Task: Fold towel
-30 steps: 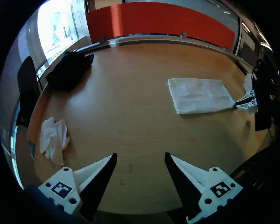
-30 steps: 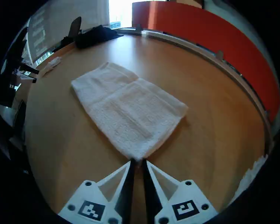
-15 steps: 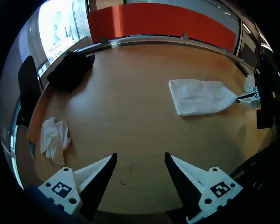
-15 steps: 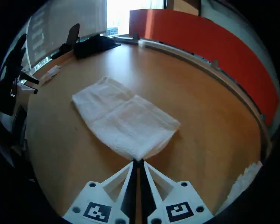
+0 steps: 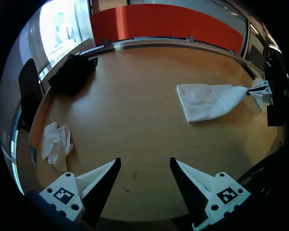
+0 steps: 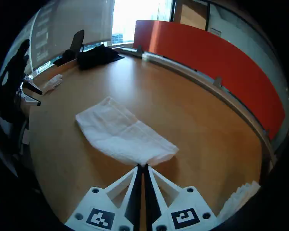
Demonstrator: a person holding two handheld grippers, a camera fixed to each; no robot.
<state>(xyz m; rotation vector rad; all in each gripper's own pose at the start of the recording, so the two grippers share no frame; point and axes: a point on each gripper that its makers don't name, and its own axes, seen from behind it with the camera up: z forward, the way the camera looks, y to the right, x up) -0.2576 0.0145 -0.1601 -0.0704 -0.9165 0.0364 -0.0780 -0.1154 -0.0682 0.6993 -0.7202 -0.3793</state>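
- At the near end of the right gripper view, the right gripper (image 6: pixel 143 167) has its two fingers together, pinching one corner of the towel (image 6: pixel 121 134).
- From that pinched corner the towel runs away across the table (image 6: pixel 206 127). The near end appears drawn up to a point. The far end lies flat on the wood.
- The towel already shows layered edges, so it is judged to be partly folded.
- At the near end of the left gripper view, the left gripper (image 5: pixel 144 159) hangs over bare table with its fingers wide apart, holding nothing. It is well apart from the towel.
- Farther out lie a crumpled cloth (image 5: pixel 56 142) near the table edge and a black bag (image 5: pixel 71 71) toward the far side. A red partition (image 5: pixel 163 21) stands behind the table.
- Step in hand, as judged: raising one corner to start a further fold.
- The next move calls for:
  - carrying the pinched corner over the flat end;
  - aligning the edges before release;
  - keeping the lower layer from dragging along.
- One pinched corner gives a slanted fold. The left gripper would likely need to take the neighbouring corner, or pin the flat end.
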